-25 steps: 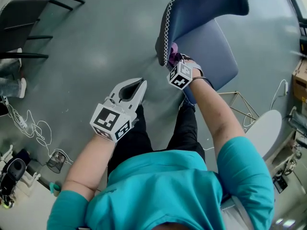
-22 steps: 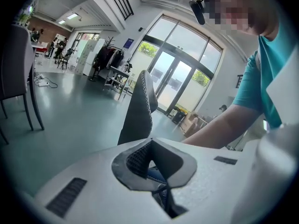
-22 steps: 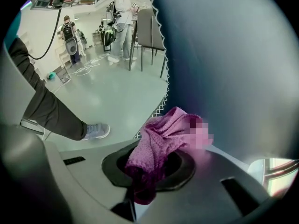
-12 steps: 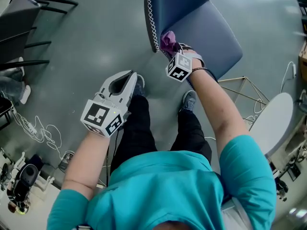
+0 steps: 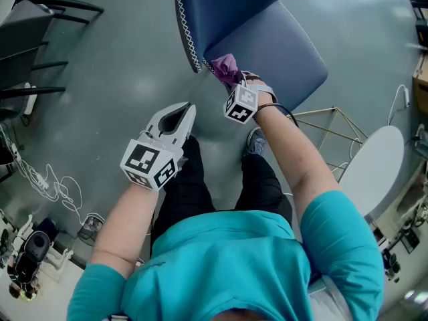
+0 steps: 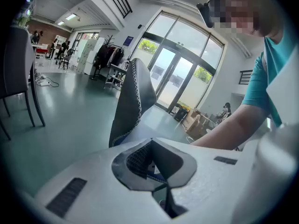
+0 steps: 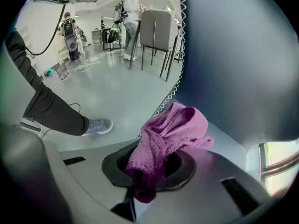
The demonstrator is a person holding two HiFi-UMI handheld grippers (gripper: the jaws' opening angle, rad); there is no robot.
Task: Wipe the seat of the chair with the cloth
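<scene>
Purple cloth (image 5: 224, 66) is bunched in your right gripper (image 5: 231, 83), whose jaws are pinched together on it, with a loose fold spilling out over the front. The cloth sits at the left end of the chair's seat (image 5: 281, 49), right where the seat meets the stitched edge of the backrest (image 5: 221, 5). From the right gripper view, the cloth (image 7: 170, 134) hangs just over that corner of the seat (image 7: 229, 143), but you cannot tell whether it is pressing on the surface or is just off it.

Your left gripper (image 5: 180, 114) hovers over the floor (image 5: 127, 59) to the near left of the chair, by your leg. Its jaws are closed on nothing, and only the chair's stitched edge shows through the gap between them.

Compared with a second ago, the chair, the cloth and your right gripper have all slid left together in the head view. That looks mostly like your head turning, not a stroke across the seat. The cloth keeps to the same back-left corner. Your left gripper has barely moved and stays shut and idle.

For the task, this suggests the wipe is near its beginning. Almost all of the blue seat lies bare to the right and far side of the cloth. A sweep rightward with firm downward contact is probably what you need.
</scene>
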